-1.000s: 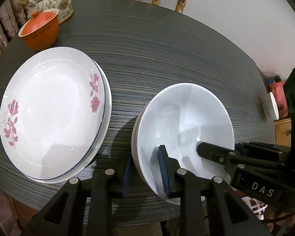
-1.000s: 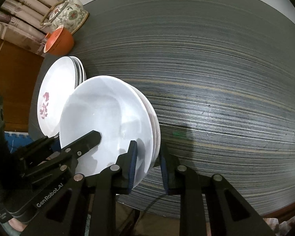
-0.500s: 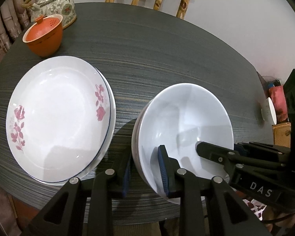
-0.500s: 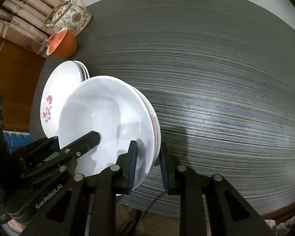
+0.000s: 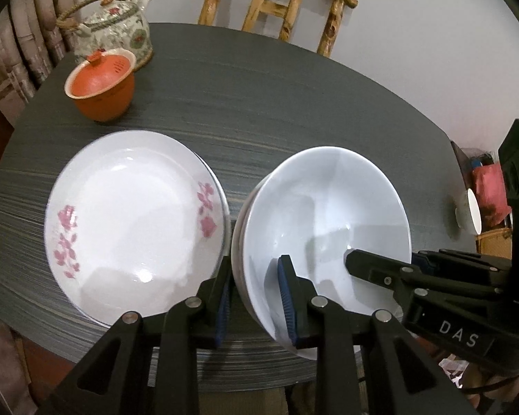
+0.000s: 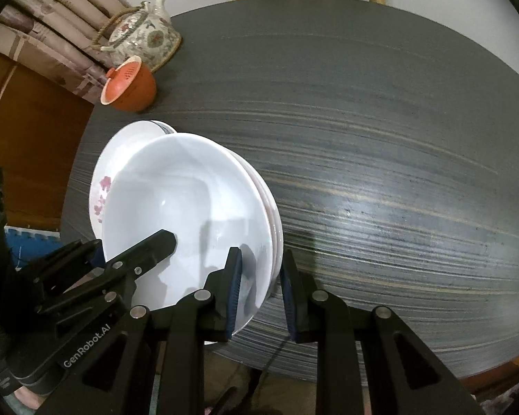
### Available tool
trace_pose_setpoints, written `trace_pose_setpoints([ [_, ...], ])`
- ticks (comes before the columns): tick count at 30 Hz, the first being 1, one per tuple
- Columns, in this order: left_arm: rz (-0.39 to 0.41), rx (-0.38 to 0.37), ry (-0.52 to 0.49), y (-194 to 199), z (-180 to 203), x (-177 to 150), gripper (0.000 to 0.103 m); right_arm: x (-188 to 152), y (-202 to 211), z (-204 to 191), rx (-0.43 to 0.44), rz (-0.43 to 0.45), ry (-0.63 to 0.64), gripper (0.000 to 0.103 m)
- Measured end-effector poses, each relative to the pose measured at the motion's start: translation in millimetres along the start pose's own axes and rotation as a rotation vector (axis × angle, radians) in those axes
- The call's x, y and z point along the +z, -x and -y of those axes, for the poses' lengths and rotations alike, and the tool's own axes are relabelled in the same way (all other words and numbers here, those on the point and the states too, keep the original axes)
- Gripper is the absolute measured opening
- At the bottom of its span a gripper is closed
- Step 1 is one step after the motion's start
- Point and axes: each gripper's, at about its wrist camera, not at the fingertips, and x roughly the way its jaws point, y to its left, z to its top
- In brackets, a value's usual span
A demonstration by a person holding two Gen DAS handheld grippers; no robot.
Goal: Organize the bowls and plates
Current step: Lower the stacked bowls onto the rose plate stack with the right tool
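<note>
1. The stack of plain white bowls (image 5: 323, 221) sits between the two grippers, each clamped on one side of its rim.
2. The left gripper (image 5: 256, 297) is closed on the stack's left rim: one blue pad lies inside the top bowl, the other outside, under the edge.
3. The right gripper (image 6: 259, 287) grips the opposite rim the same way, with its left pad inside the top bowl and its right pad outside.
4. In the right wrist view the bowls (image 6: 190, 214) show as several nested rims, the lower ones peeking out at the right edge.
5. Each wrist view shows the other gripper's black fingers reaching into the top bowl from the far side.
6. Just left of the left gripper lies a stack of flowered plates (image 5: 135, 221), white with pink blossoms and a thin blue rim line, on the table (image 5: 259, 103).
7. The near edge of the plates comes right up beside the left gripper's outer finger; whether they touch is unclear.
8. From the right gripper, the plates (image 6: 121, 159) are partly hidden behind the bowls.
9. Beyond the plates, farther ahead and to the left, stands an orange lidded cup (image 5: 100, 86).
10. Just behind the cup is a patterned teapot (image 5: 116, 31) with a rope handle.
11. Past the table's far edge stands a wooden chair (image 5: 276, 7) against a pale wall.
</note>
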Motion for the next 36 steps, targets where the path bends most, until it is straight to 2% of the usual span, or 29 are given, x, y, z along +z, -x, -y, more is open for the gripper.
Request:
trace_pose_setpoints([
  [19,0.071,0.087,0.104,53.7,-78.4,21.8,0.025,31.6,8.3,-87.8,0.046,-0.007,0.122,0.021],
  [25,0.065,0.109,0.139,54.9,-102.6,18.5,0.025,37.9,-5.8,-111.5,0.066,-0.028,0.146,0.021],
  [36,0.026,0.112,0.173,42.0,-125.0,12.2,0.025,42.8,-36.6,-124.3,0.073,-0.079,0.143,0.021],
])
